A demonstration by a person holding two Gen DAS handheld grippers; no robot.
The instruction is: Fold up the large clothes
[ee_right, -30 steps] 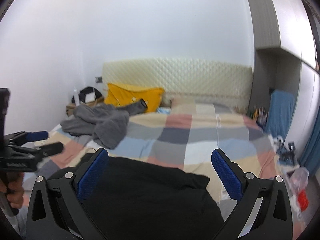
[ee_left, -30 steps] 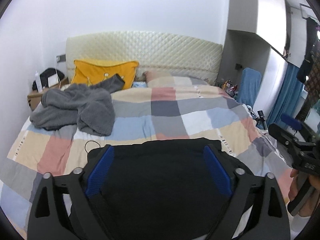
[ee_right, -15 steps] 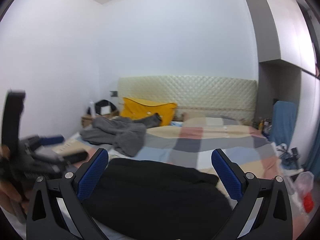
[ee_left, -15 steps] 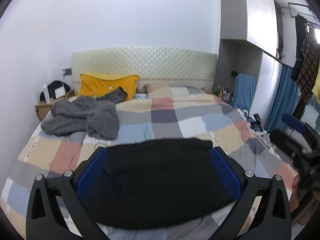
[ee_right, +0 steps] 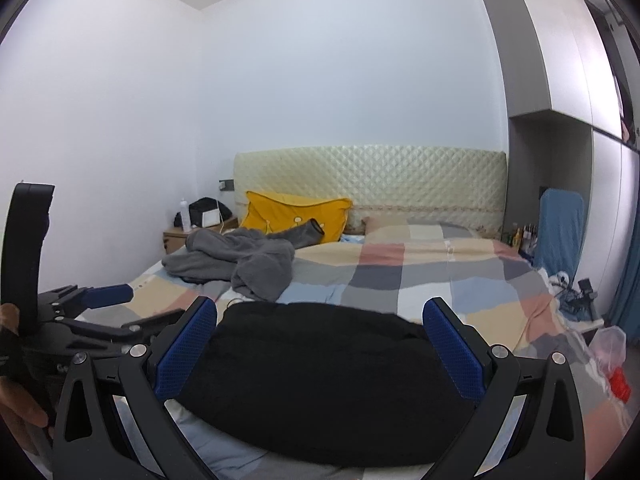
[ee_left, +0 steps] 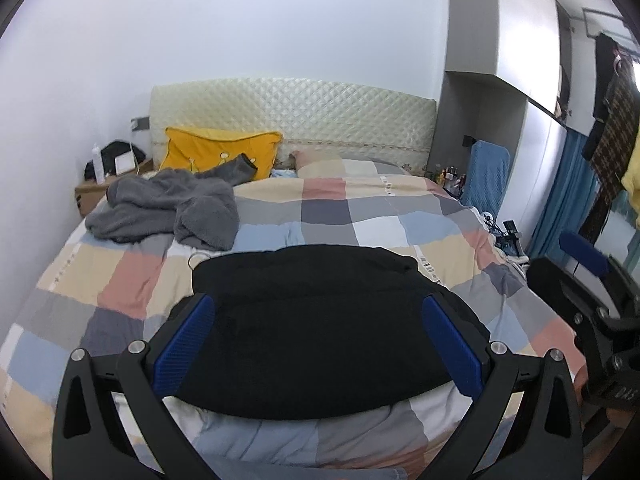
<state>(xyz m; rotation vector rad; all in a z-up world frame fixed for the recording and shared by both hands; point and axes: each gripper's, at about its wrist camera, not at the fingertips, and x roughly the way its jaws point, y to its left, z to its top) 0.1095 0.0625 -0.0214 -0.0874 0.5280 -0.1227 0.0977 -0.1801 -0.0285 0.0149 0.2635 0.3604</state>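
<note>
A black garment [ee_left: 316, 328] lies folded in a broad rectangle at the near end of the checked bed [ee_left: 360, 216]; it also shows in the right wrist view [ee_right: 320, 376]. My left gripper [ee_left: 318, 340] is open and empty, held above the garment. My right gripper [ee_right: 320, 344] is open and empty, above the same garment. The right gripper shows at the right edge of the left wrist view [ee_left: 588, 292], and the left gripper at the left of the right wrist view [ee_right: 92, 312]. A crumpled grey garment [ee_left: 168, 208] lies at the bed's far left.
A yellow pillow [ee_left: 220, 152] leans on the quilted headboard [ee_left: 292, 120]. A nightstand [ee_left: 96, 192] with a bottle stands at the far left. A blue chair [ee_left: 486, 180], a wardrobe and hanging clothes [ee_left: 612, 92] are on the right. A plastic bag [ee_right: 610, 348] lies on the floor.
Both grippers have pulled back and lifted from the black garment, which now lies further ahead and wholly in view. Both stay open.
</note>
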